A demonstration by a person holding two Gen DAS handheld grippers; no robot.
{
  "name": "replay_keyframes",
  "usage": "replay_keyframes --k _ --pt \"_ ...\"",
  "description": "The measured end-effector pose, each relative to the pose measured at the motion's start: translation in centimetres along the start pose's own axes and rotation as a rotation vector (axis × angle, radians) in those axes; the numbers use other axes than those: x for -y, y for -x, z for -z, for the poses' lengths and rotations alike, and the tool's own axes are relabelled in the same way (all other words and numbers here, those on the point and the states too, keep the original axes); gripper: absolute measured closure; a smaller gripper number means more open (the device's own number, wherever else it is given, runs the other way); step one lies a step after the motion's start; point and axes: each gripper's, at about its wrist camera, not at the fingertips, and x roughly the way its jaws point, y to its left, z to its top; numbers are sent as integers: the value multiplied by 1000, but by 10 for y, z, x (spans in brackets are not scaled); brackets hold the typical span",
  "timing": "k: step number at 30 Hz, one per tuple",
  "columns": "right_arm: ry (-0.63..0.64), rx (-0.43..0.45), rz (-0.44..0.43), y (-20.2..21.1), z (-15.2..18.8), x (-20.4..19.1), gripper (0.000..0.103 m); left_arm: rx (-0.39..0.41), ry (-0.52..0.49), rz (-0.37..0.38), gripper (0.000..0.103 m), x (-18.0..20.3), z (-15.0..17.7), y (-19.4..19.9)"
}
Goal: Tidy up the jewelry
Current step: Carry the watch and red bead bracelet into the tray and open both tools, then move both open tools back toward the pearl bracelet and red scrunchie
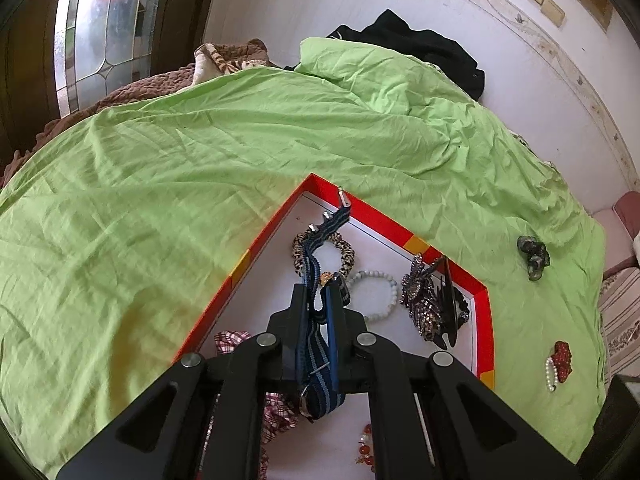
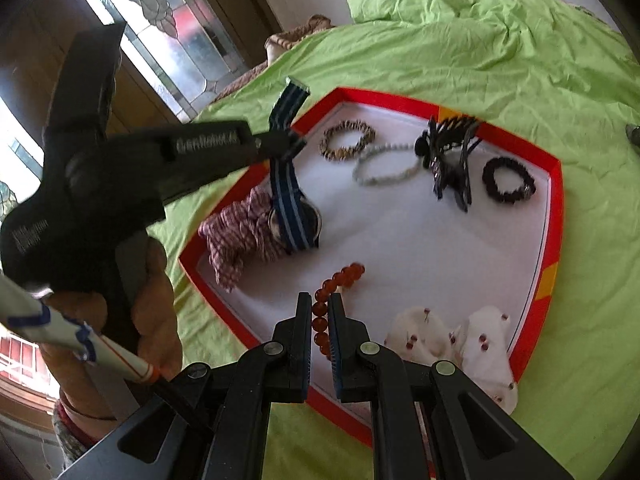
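**Both claws clamped on jewelry above the red-rimmed tray**

Left wrist view: the left gripper (image 1: 318, 292) is closed on a blue striped watch strap (image 1: 316, 356), which runs up between the fingers and beyond their tips, over the red-rimmed tray (image 1: 448, 246). The strap's far end, with its metal buckle, reaches the tray's far corner. On the tray's white floor lie a leopard-print scrunchie (image 1: 346, 254) just past the fingertips, a white bead bracelet (image 1: 376, 296) beside it toward the right rim, and a dark rhinestone hair clip (image 1: 424, 300) against the right rim. A plaid scrunchie (image 1: 232, 340) sits by the left rim. The tray rests on a green bedsheet (image 1: 160, 200). Outside the tray, well beyond its right rim, lie a dark green scrunchie (image 1: 534, 256) and a red beaded piece (image 1: 560, 360) with a short string of pearls.

Right wrist view: the right gripper (image 2: 320, 300) is closed on a red bead bracelet (image 2: 336, 280), pinching it over the tray's (image 2: 556, 208) near rim; the beads trail forward onto the tray floor. The left gripper (image 2: 290, 144) holds the watch strap (image 2: 286, 196) over the left rim, the strap hanging down onto the plaid scrunchie (image 2: 240, 236). A black bead bracelet (image 2: 508, 180) lies near the tray's right rim, and a white fabric piece (image 2: 456, 344) with small red dots lies in the near right corner.
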Motion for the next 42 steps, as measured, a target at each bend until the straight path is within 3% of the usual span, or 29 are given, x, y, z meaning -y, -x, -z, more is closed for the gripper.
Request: replay_keyframes --k 6,10,12,14,16,20,26,31,35,42 --pt "25 -35 -11 -7 12 -6 94 13 -14 1 94 6 1 5" --pt "34 -41 -9 -7 15 -8 94 44 -14 21 86 8 2 16" --pt "27 -43 -19 -5 16 -8 94 76 -21 27 78 10 3 25" --pt "30 -36 -17 -3 16 -8 94 109 -23 31 60 12 4 33" --pt "36 -32 -15 0 17 -9 93 150 -27 37 51 14 6 43" --pt "44 -20 -8 10 23 -9 88 193 -51 18 43 21 10 55" --pt "45 13 12 31 35 -3 75 223 -111 -73 43 34 17 58" --pt "22 42 33 47 41 10 71 226 -140 -86 43 42 23 59" --pt "-21 72 52 61 43 28 61 233 -176 -100 43 51 29 61" --pt "-78 98 77 82 53 56 60 243 -256 -134 43 70 41 61"
